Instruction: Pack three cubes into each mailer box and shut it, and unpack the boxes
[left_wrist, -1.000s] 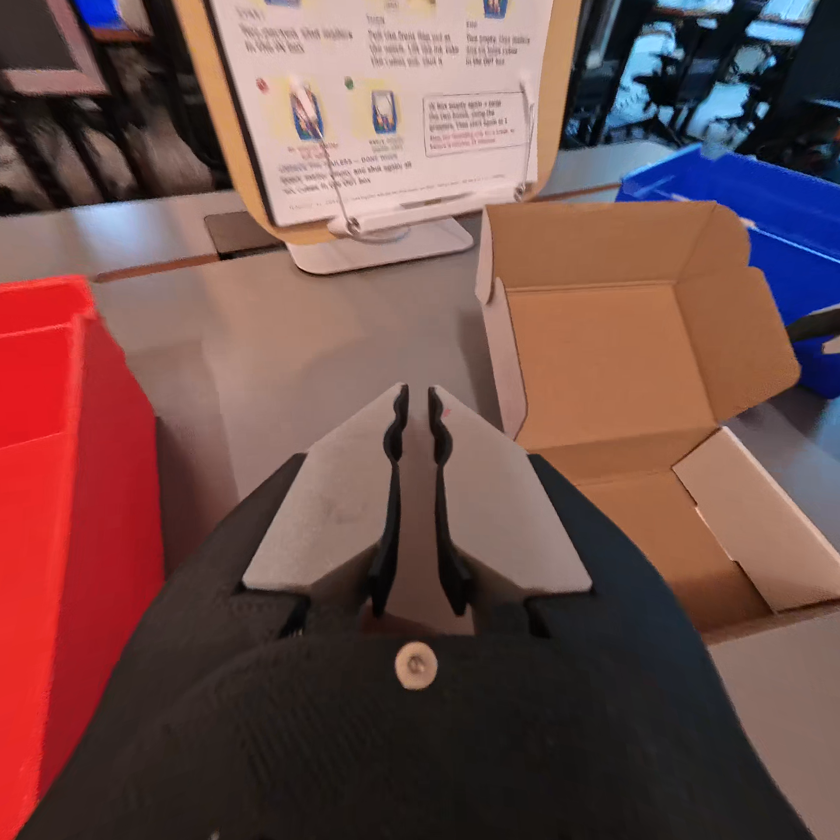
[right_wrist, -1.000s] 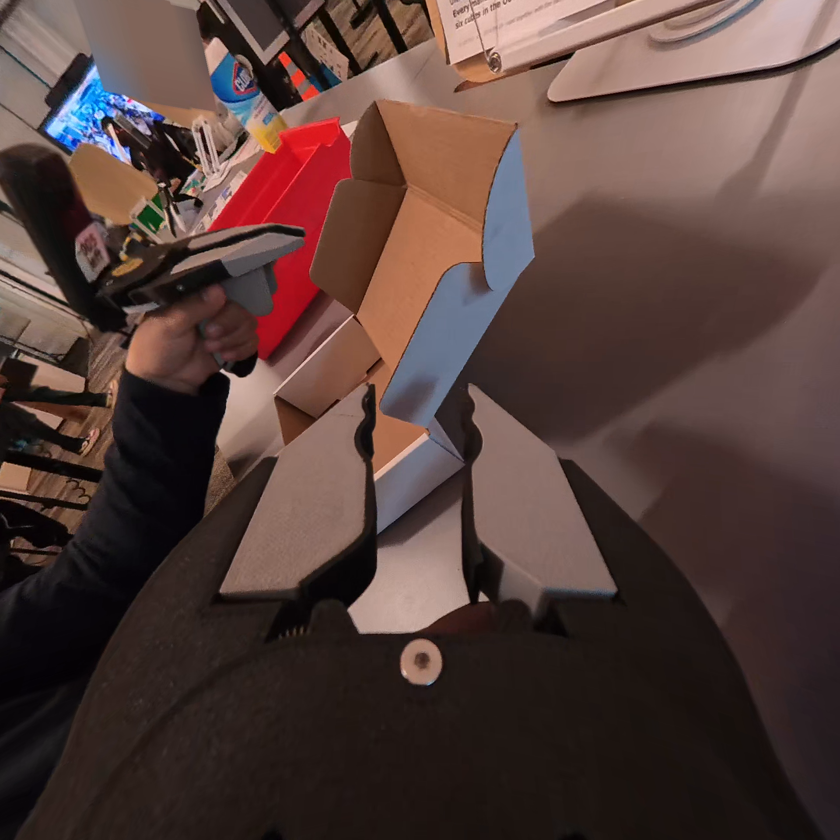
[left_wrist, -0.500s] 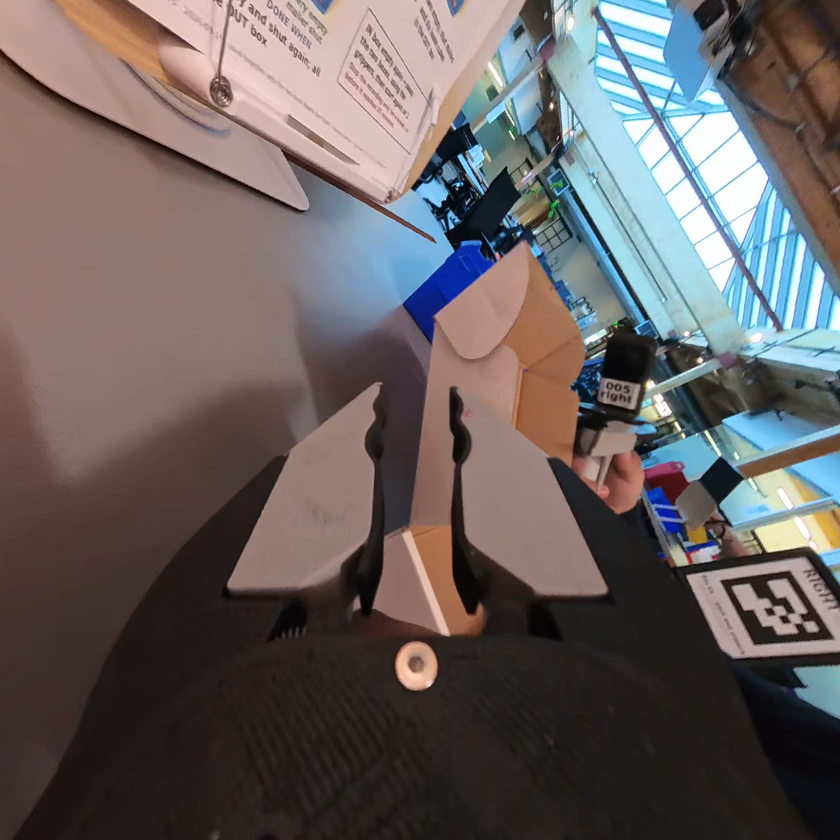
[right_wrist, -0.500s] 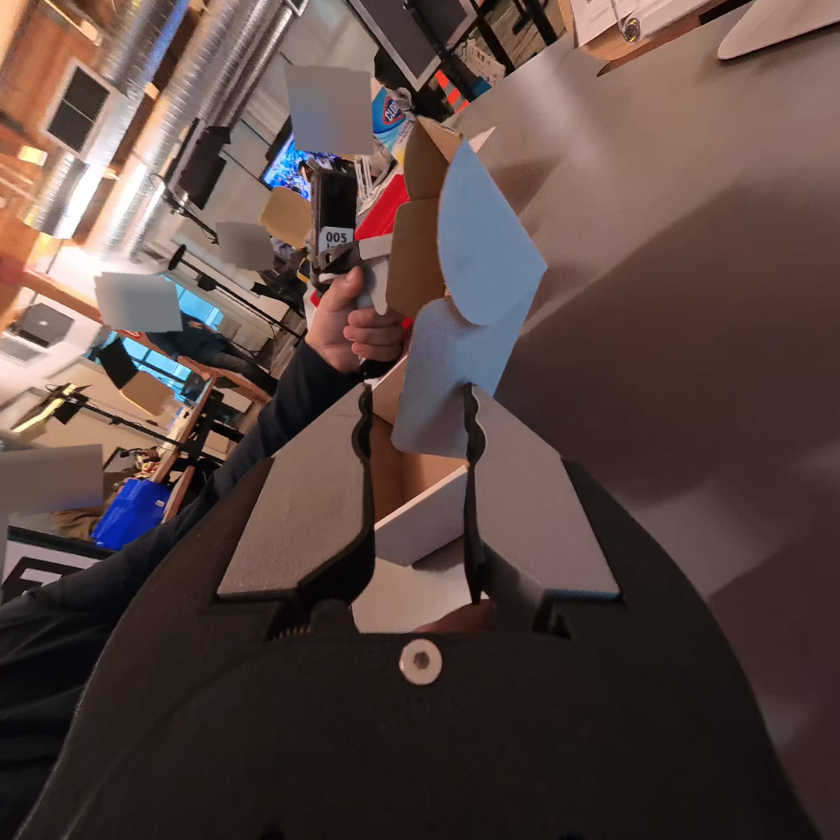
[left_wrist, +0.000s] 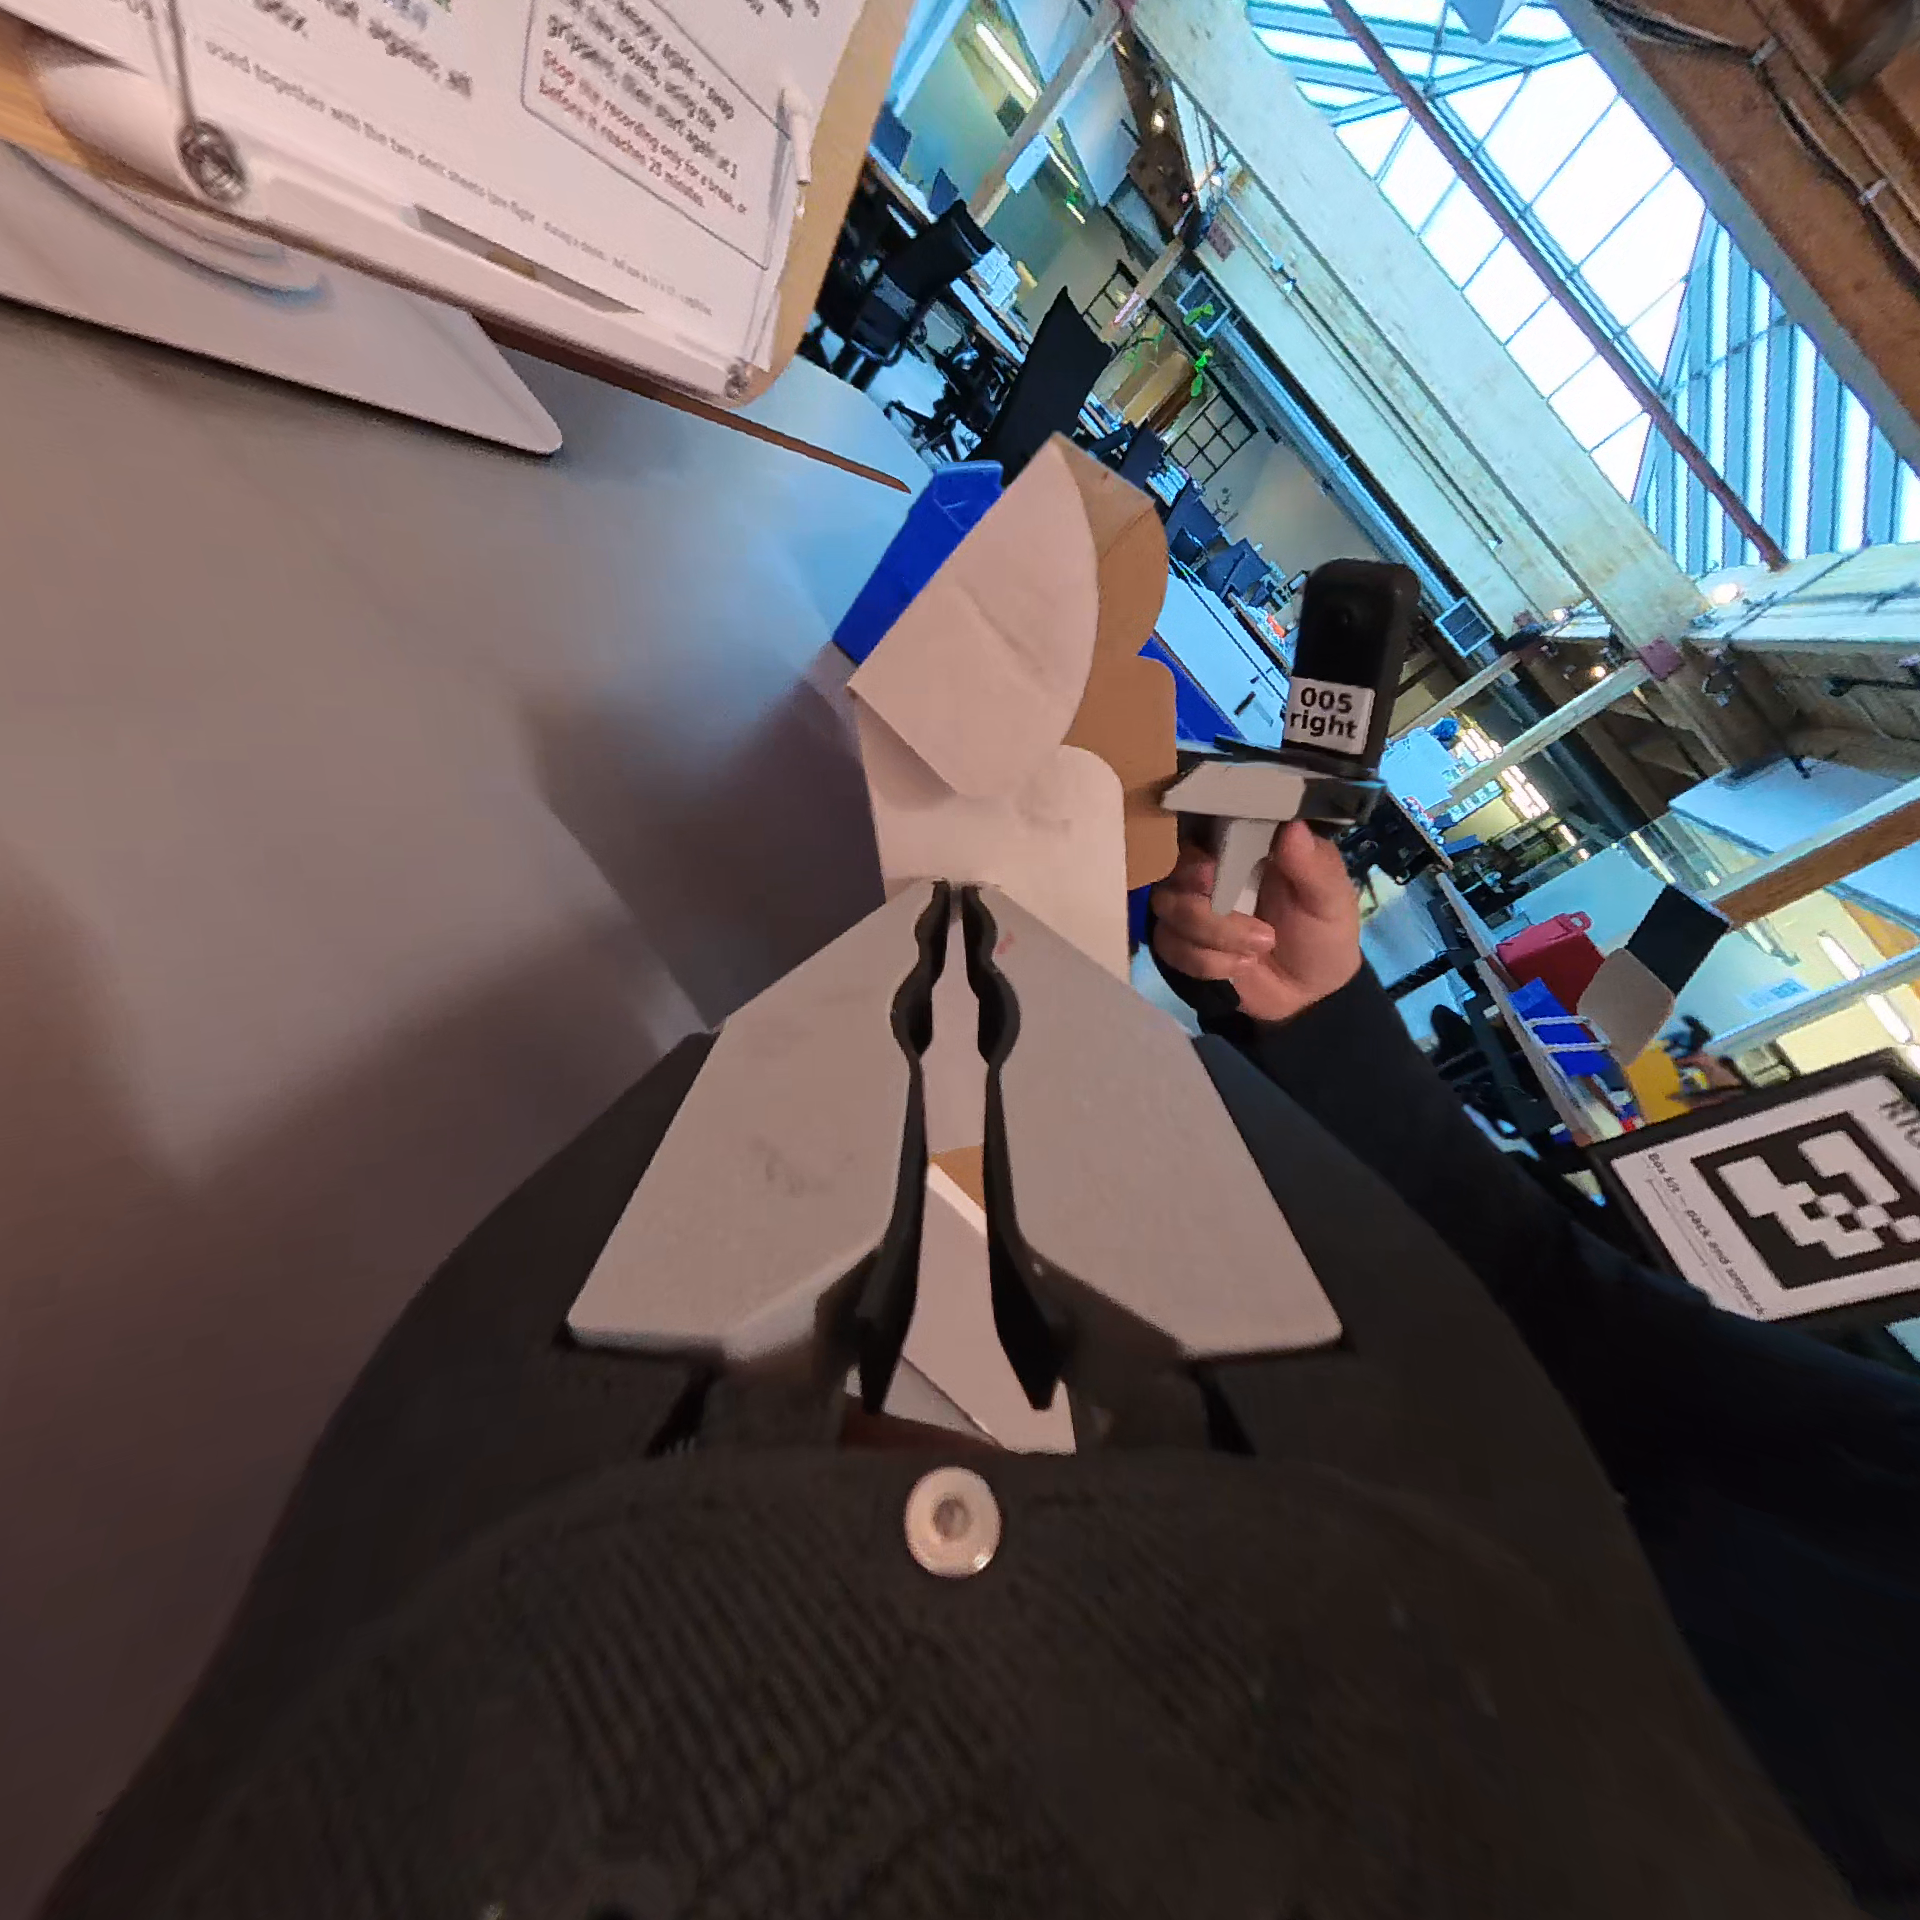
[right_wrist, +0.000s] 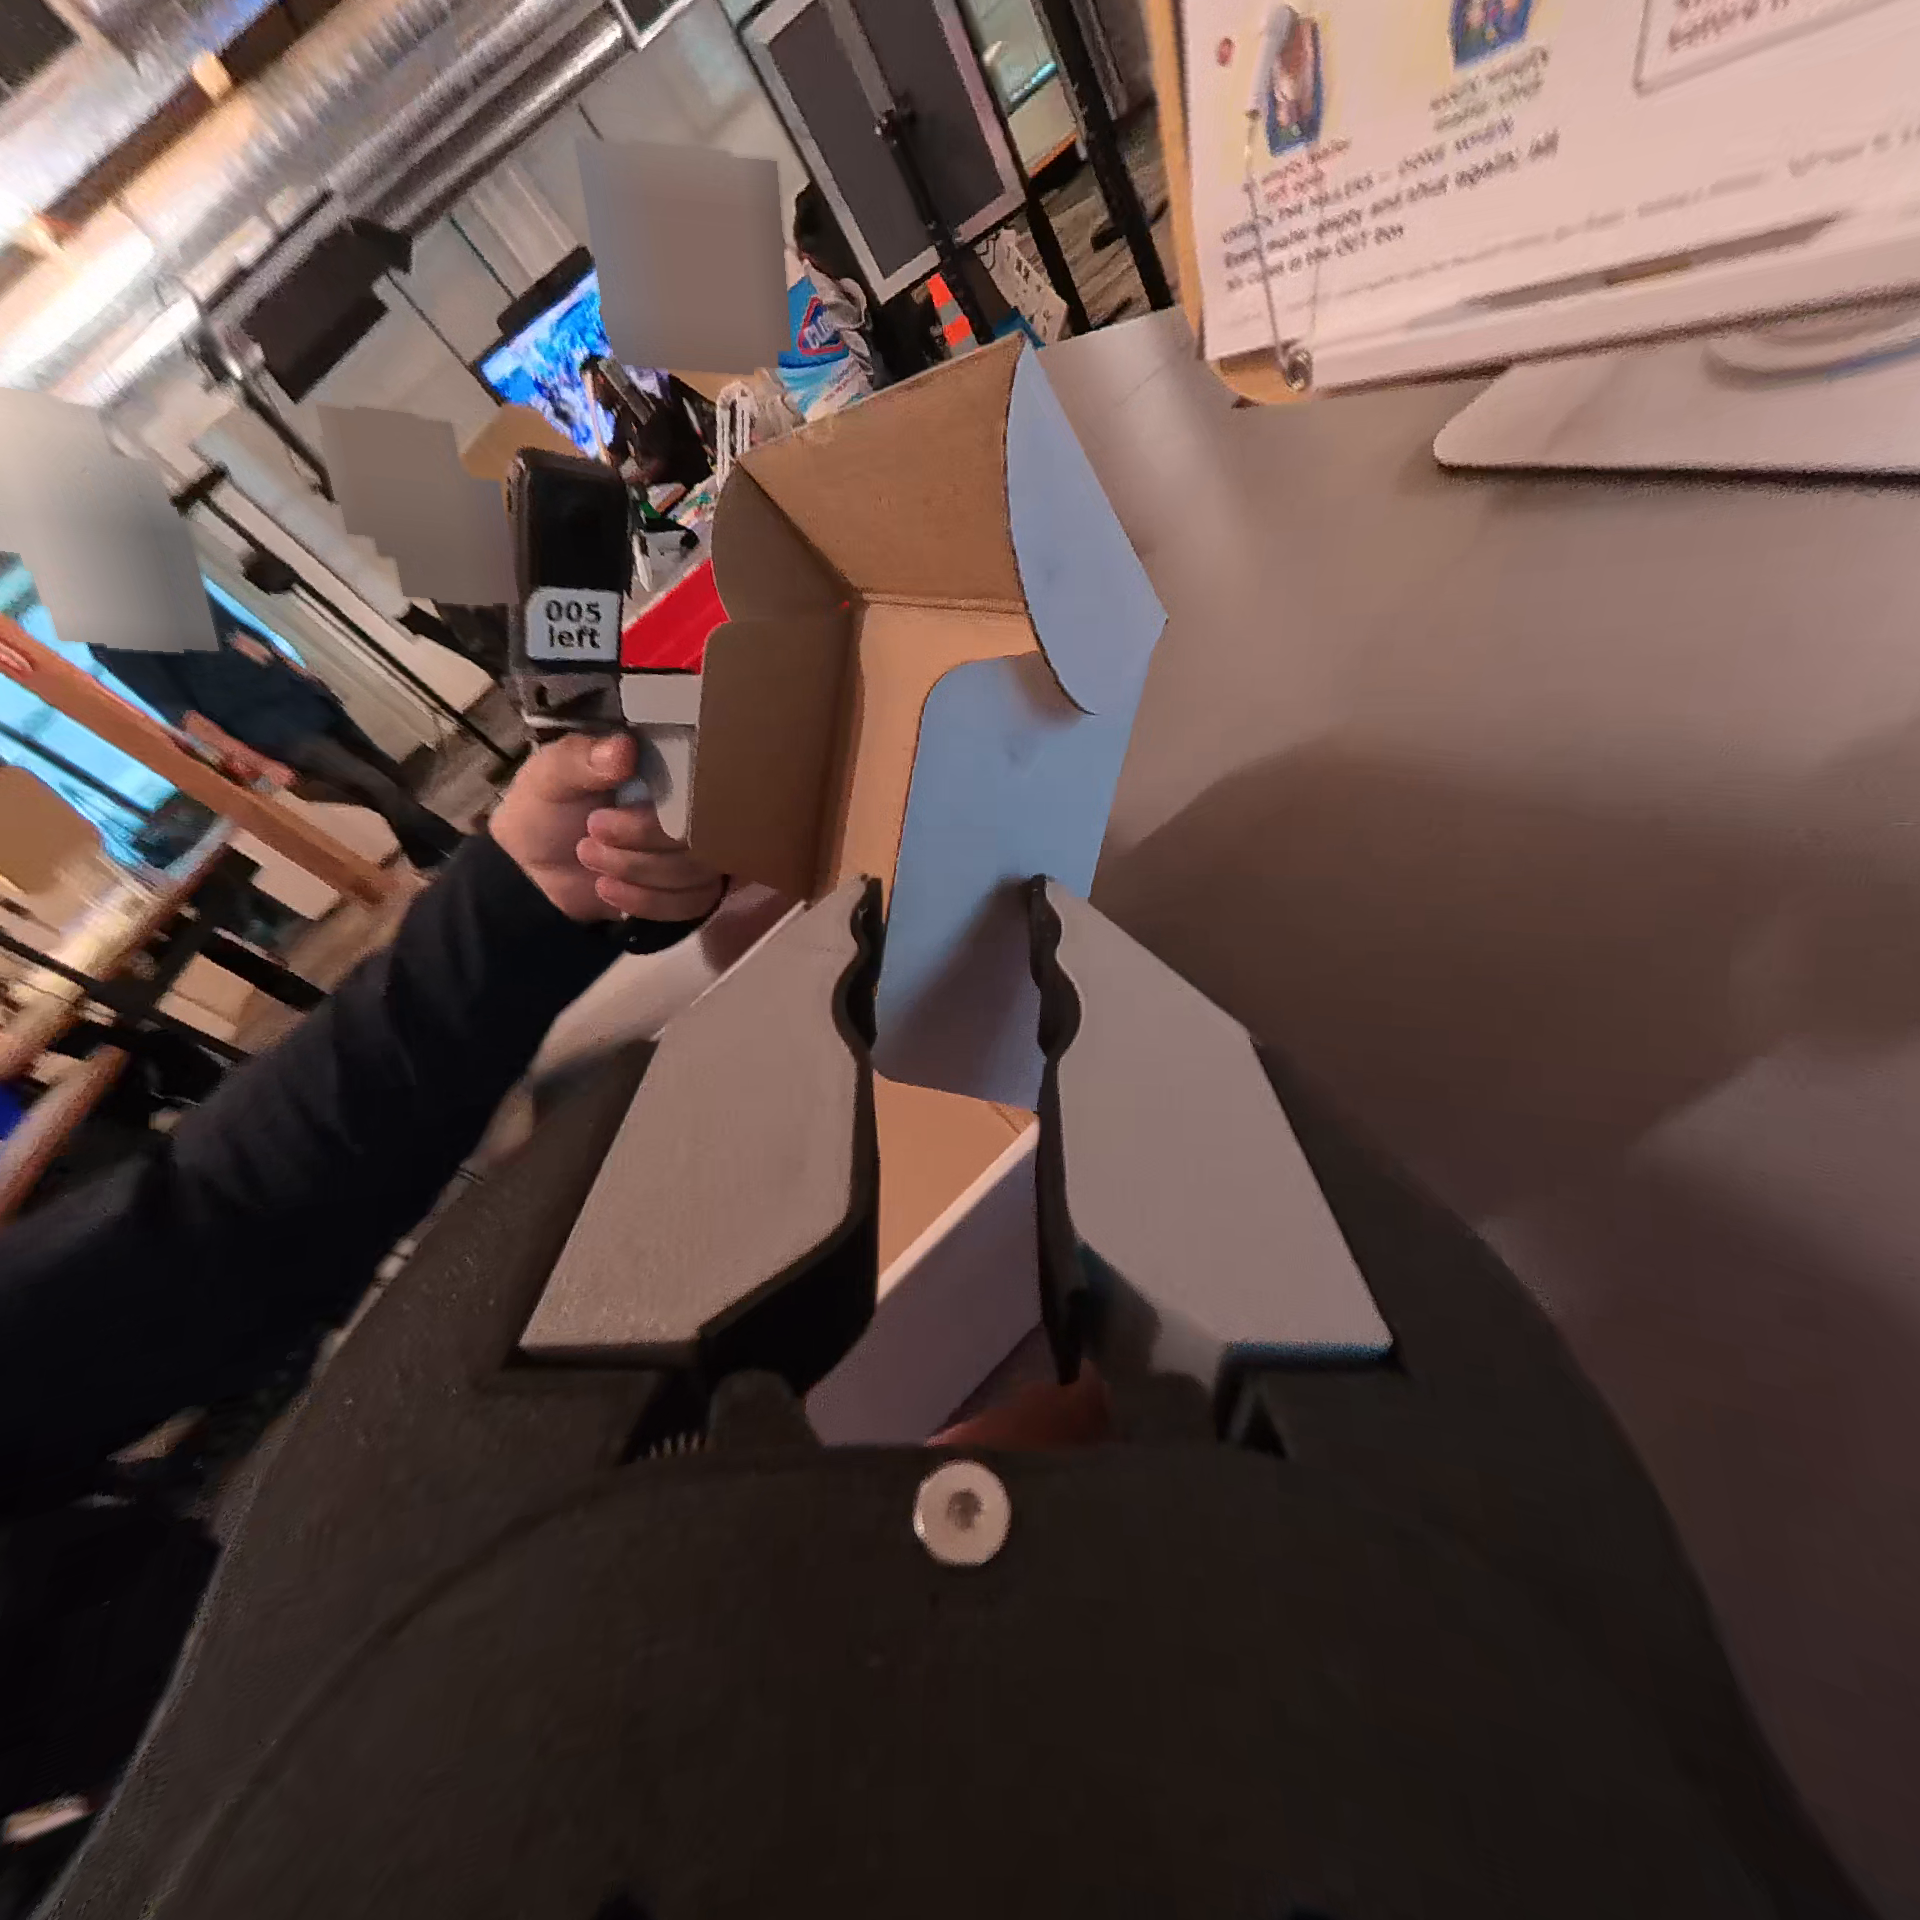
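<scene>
One open cardboard mailer box (left_wrist: 987, 665), white outside and brown inside, stands with its lid up between both grippers. My left gripper (left_wrist: 953, 902) is shut on the box's left side wall, and card shows between its fingers. My right gripper (right_wrist: 951, 894) is open, its jaws either side of the box's right side flap (right_wrist: 997, 831). The box's brown inside (right_wrist: 873, 540) faces the right wrist view. Each gripper also shows in the other view, held by a hand: the right one (left_wrist: 1236, 795) and the left one (right_wrist: 655, 717). No cubes are in view.
The grey table (right_wrist: 1507, 831) carries an instruction sheet on a white stand (left_wrist: 312, 343) at the back. A blue bin (left_wrist: 914, 561) sits behind the box on one side, a red bin (right_wrist: 675, 634) on the other. A black-and-white marker card (left_wrist: 1787, 1184) stands at the right.
Both grippers swung in to the box's two sides and tilted. My left gripper has closed on the side wall. My right gripper's jaws have narrowed a little around the flap.
</scene>
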